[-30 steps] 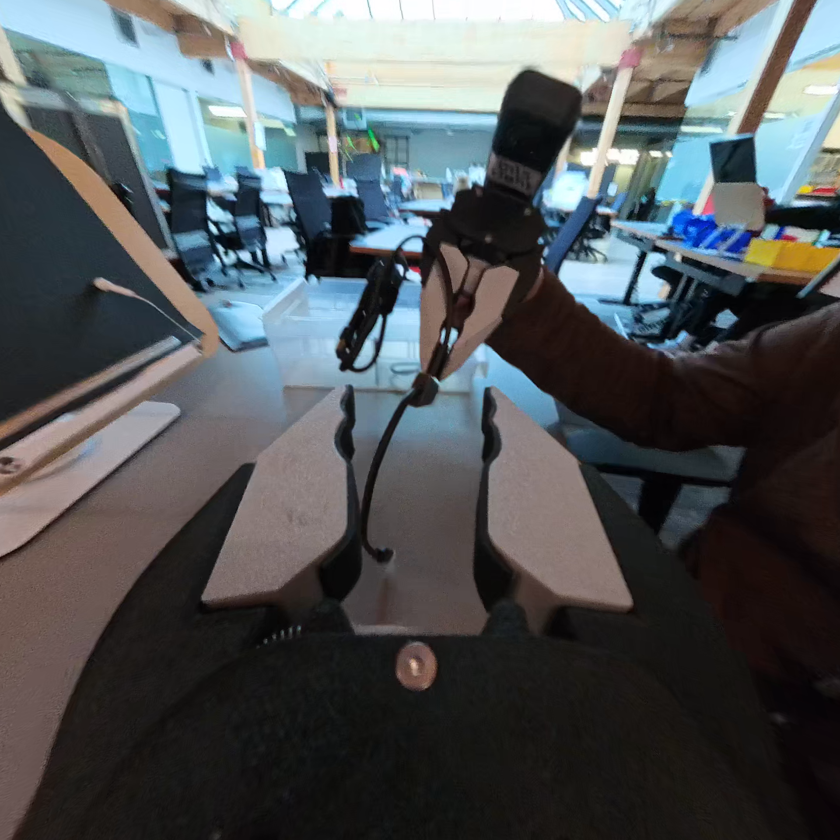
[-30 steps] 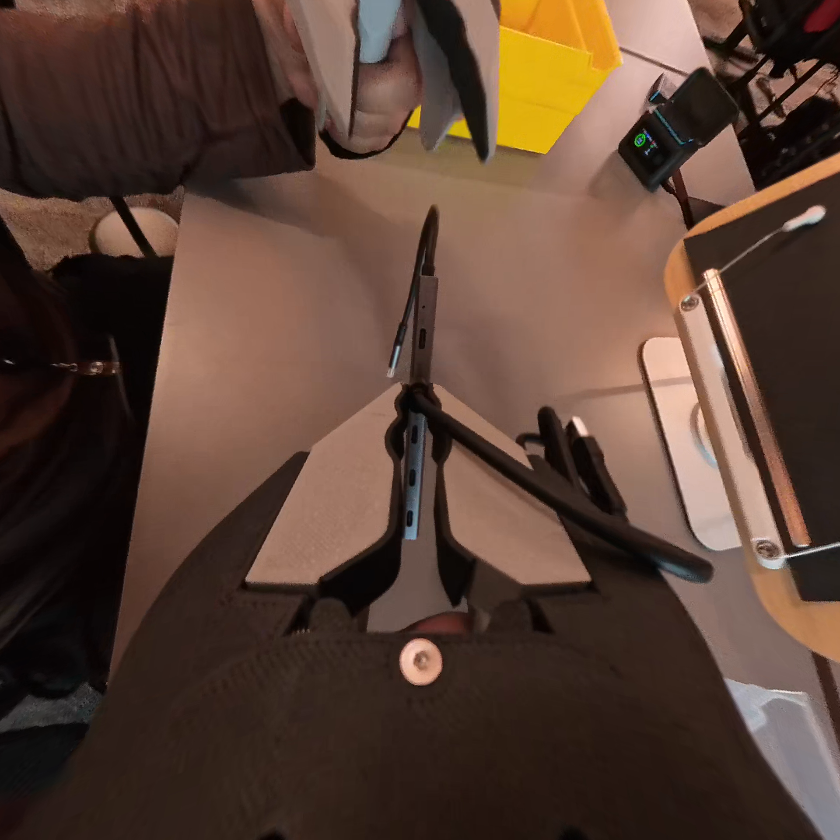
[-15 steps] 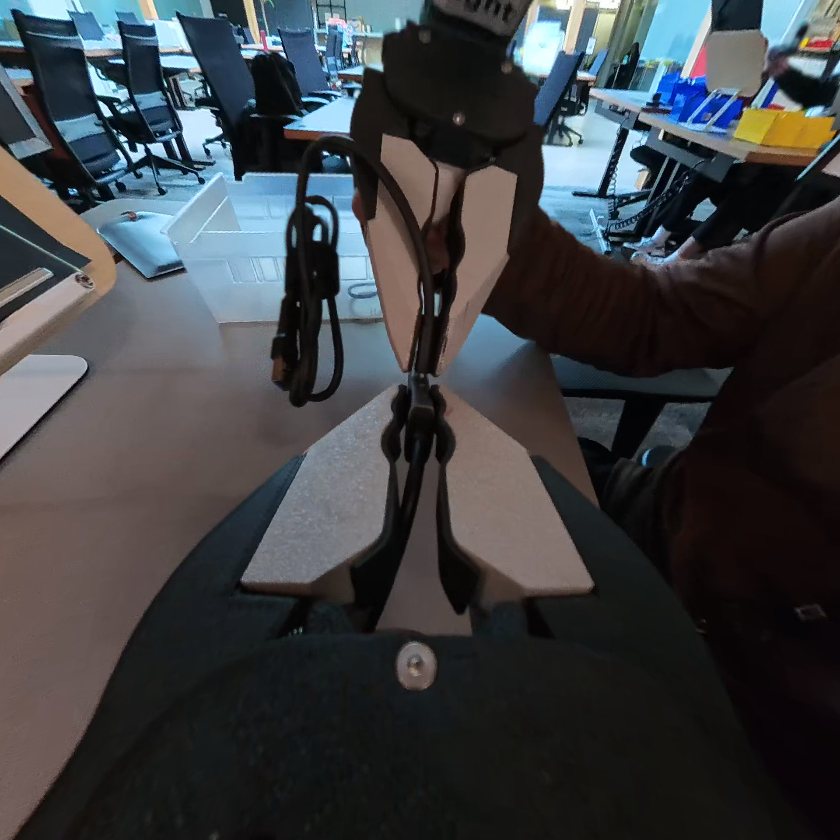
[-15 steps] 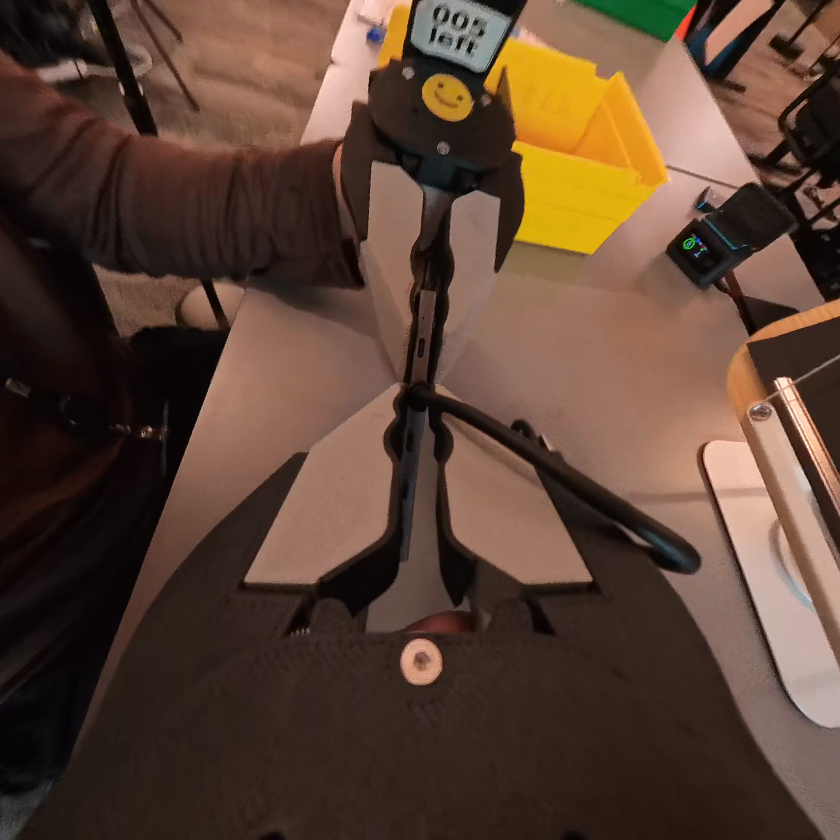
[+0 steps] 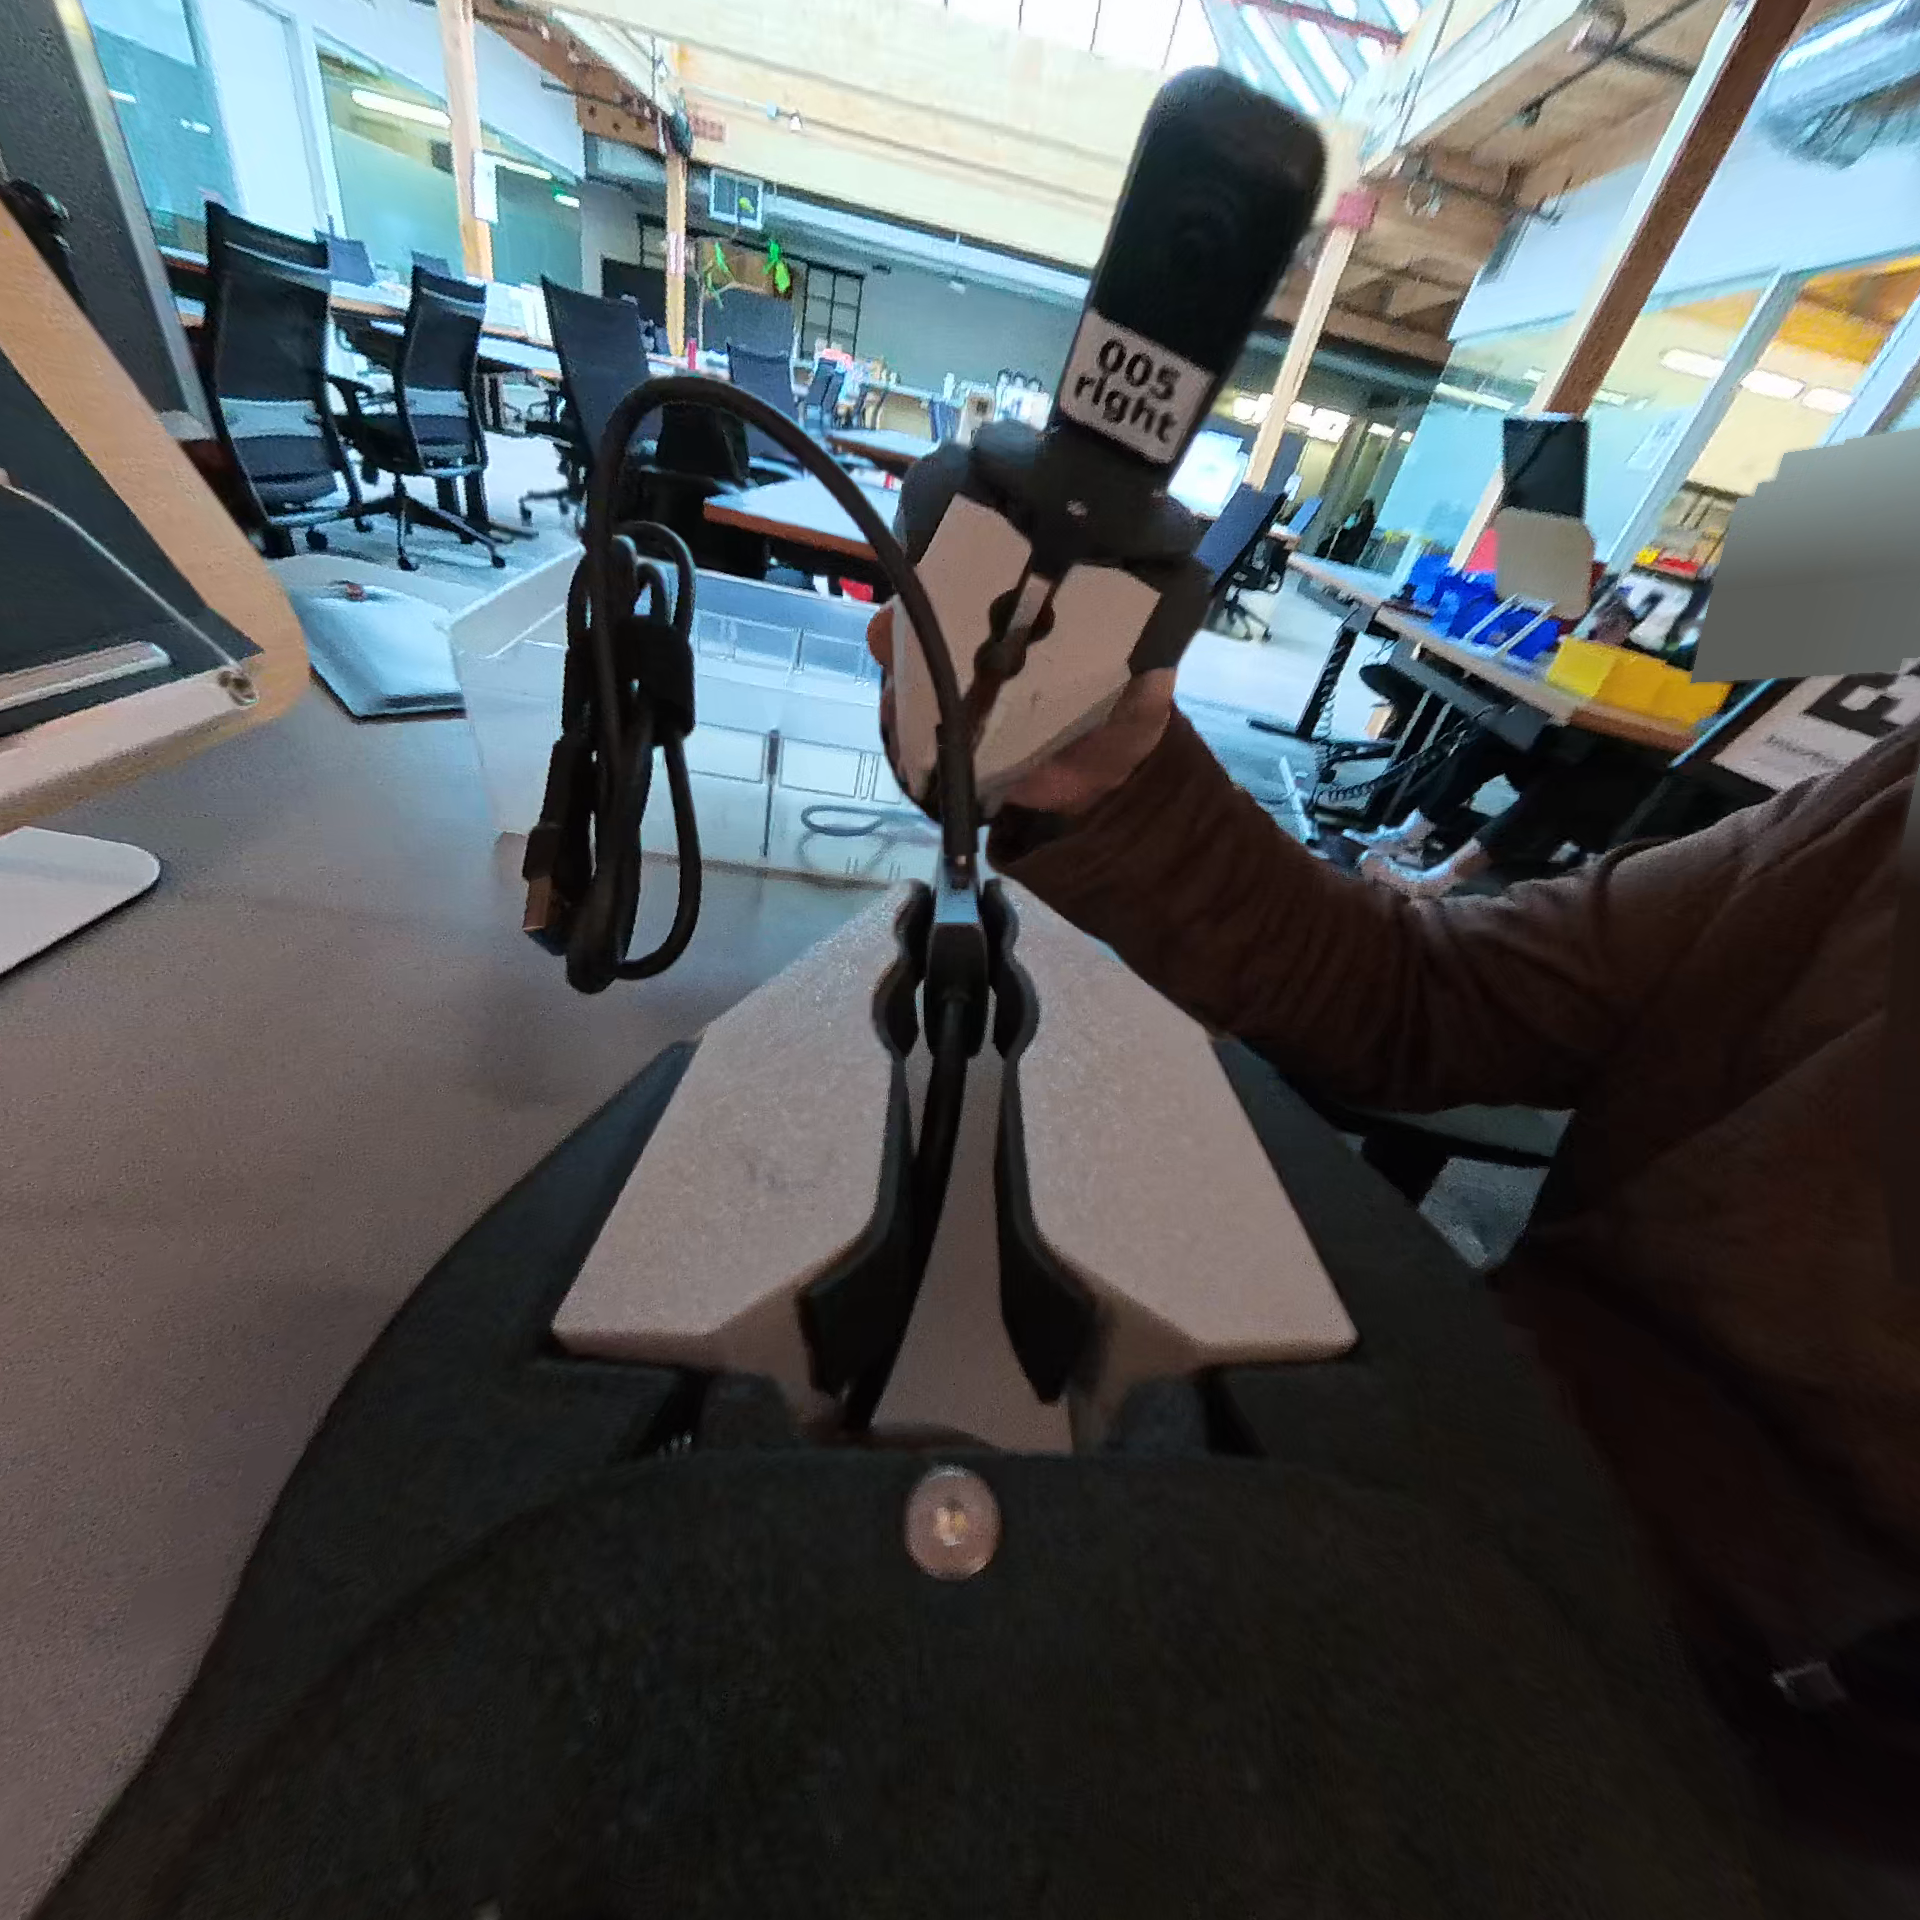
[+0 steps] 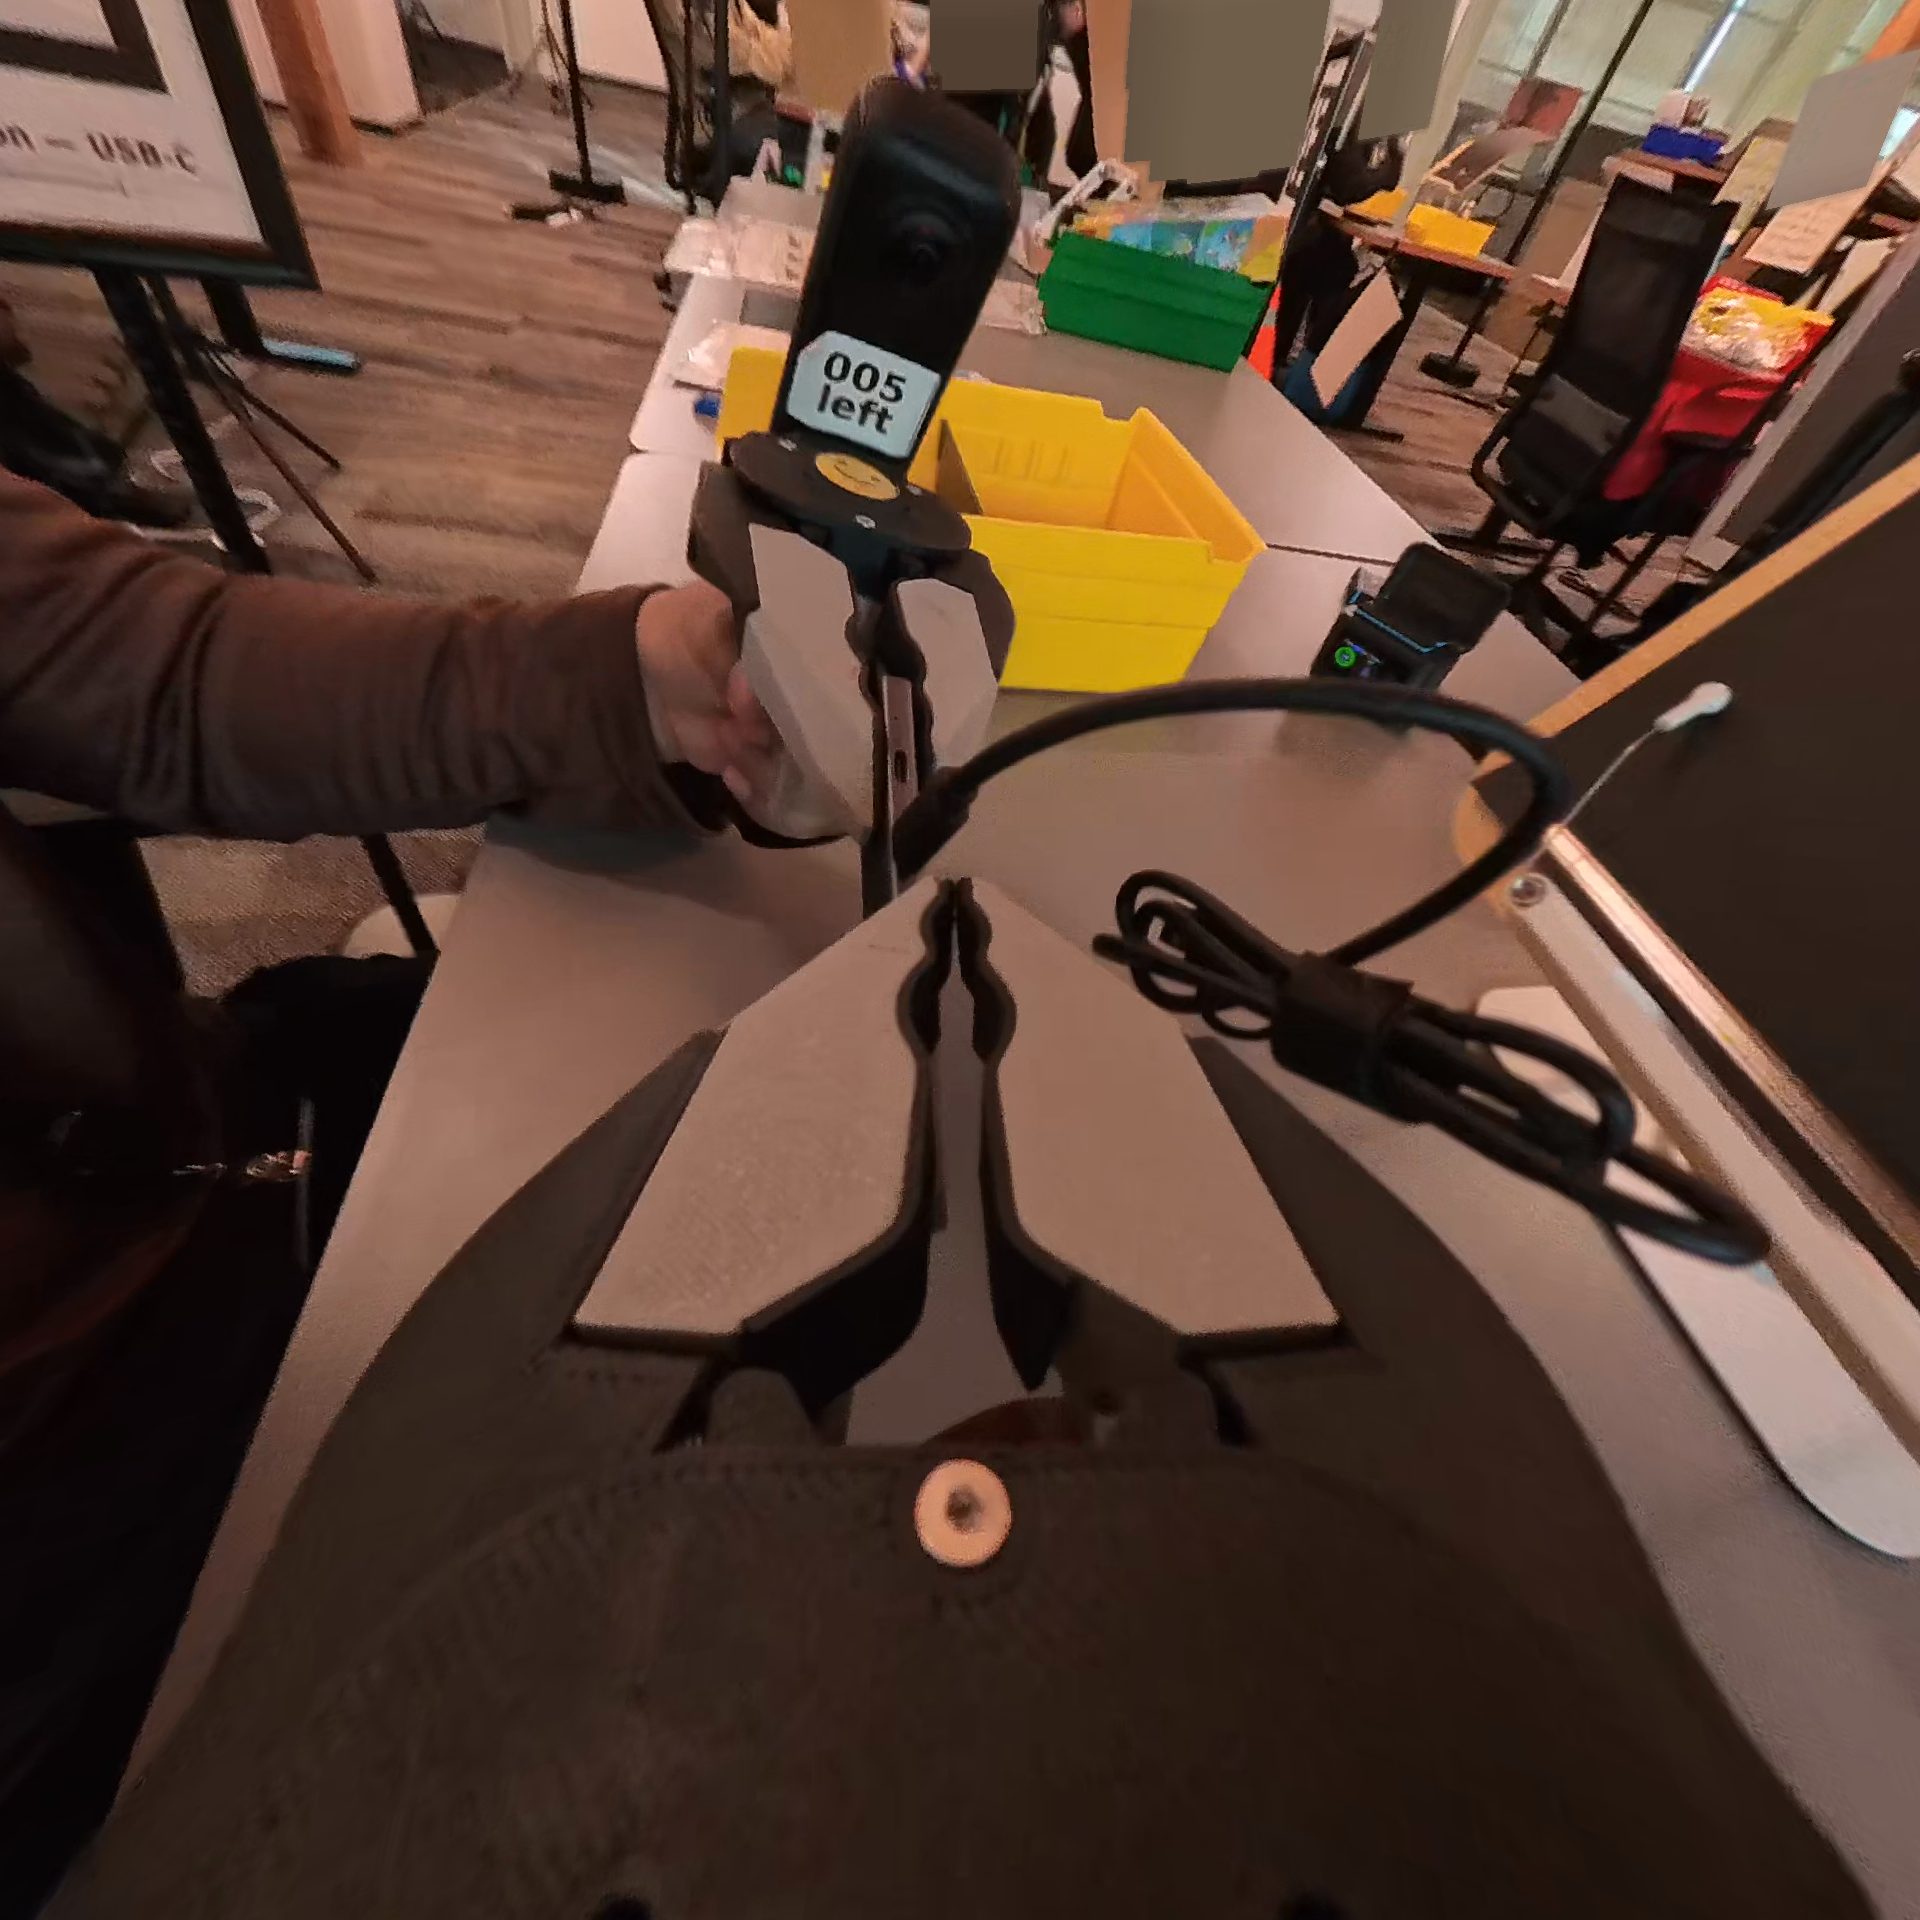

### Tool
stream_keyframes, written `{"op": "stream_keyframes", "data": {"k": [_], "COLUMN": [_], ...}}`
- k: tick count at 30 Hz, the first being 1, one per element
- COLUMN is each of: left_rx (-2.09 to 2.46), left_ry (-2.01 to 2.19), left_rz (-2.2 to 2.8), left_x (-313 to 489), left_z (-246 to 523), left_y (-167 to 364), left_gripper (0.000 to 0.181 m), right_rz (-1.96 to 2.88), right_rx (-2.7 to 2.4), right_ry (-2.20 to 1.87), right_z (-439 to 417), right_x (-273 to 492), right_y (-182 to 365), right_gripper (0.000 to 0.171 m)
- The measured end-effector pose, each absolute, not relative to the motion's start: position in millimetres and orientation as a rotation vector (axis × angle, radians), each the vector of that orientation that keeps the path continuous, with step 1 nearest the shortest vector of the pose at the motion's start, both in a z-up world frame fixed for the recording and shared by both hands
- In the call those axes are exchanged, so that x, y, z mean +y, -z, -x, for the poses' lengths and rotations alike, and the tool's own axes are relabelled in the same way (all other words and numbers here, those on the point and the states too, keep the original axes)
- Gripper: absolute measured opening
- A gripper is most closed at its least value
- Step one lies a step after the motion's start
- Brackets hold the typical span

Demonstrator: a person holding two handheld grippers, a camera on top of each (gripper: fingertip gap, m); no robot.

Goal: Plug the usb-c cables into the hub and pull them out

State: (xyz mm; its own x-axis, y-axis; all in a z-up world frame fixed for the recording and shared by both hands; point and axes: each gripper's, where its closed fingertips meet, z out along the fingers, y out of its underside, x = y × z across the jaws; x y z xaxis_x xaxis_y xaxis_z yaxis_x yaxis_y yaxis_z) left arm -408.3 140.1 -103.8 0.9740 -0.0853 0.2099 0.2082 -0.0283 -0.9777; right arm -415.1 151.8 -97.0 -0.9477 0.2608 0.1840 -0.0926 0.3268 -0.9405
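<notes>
1. Slim grey hub held above table, upper end pinched in closed left gripper; black cable plugged into its side, arcing right to a strapped coil.
2. Right gripper closed just beside hub's lower end; grip unclear.
3. Yellow bin behind hub, board right of it.

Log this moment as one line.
left hand-held gripper: shut on hub | right hand-held gripper: shut, apparently empty | black cable: plugged into hub, bundle dangling

A white printed label is borne by the right gripper's camera at upper centre, another label by the left's, and lettering by a framed sign at upper left.
</notes>
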Motion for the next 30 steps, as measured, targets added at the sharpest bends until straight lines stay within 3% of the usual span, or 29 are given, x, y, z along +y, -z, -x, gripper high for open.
{"op": "stream_keyframes", "data": {"k": [30], "left_rx": [-0.096], "left_ry": [0.197], "left_rz": [1.583], "left_x": [150], "left_z": [408], "left_y": [110], "left_gripper": [0.008], "right_rz": [0.188], "right_rx": [-2.392], "right_ry": [-1.728], "right_z": [412], "right_x": [146], "right_y": [107], "right_gripper": [0.006]}}
